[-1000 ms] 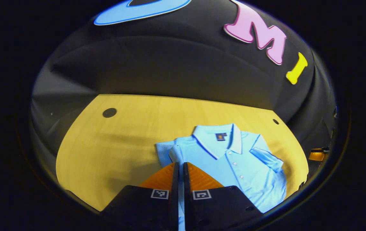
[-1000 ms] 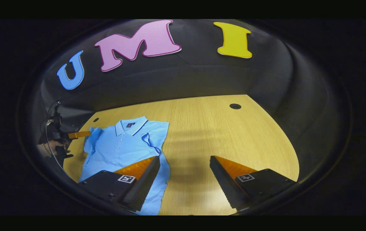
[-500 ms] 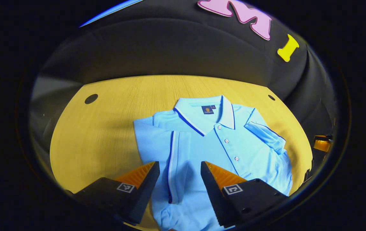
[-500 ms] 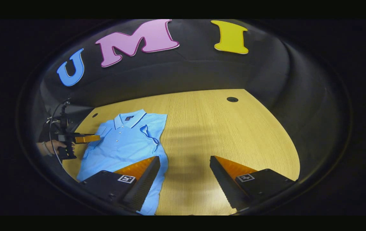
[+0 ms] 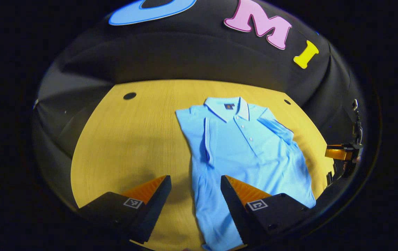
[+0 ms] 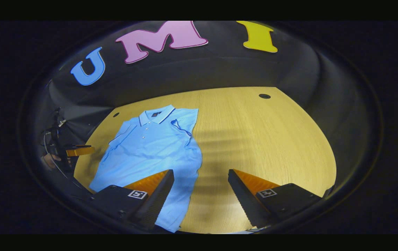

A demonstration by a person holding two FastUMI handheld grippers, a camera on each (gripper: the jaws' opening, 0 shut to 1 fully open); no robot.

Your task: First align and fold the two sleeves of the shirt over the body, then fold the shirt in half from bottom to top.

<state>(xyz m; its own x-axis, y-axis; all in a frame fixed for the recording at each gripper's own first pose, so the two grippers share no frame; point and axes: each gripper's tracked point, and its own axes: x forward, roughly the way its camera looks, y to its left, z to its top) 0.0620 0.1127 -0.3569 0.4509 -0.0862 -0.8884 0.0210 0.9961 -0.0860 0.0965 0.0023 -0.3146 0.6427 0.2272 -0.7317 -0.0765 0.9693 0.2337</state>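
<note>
In the left gripper view, the left gripper (image 5: pixel 195 183) hangs with its fingers spread wide and nothing between them, above the left edge of the light blue short-sleeved polo shirt (image 5: pixel 244 146). The shirt lies flat on the yellow wooden table (image 5: pixel 132 139), collar toward the black cloth wall, both sleeves folded over the body. In the right gripper view, the right gripper (image 6: pixel 200 177) is spread too, over bare wood just beside the shirt's right edge.

Free room: bare bench (image 6: pixel 261 139) lies wide on both sides of the shirt (image 5: pixel 247 150).
Obstacles: booth wall (image 6: pixel 220 73) close behind the collar.
</note>
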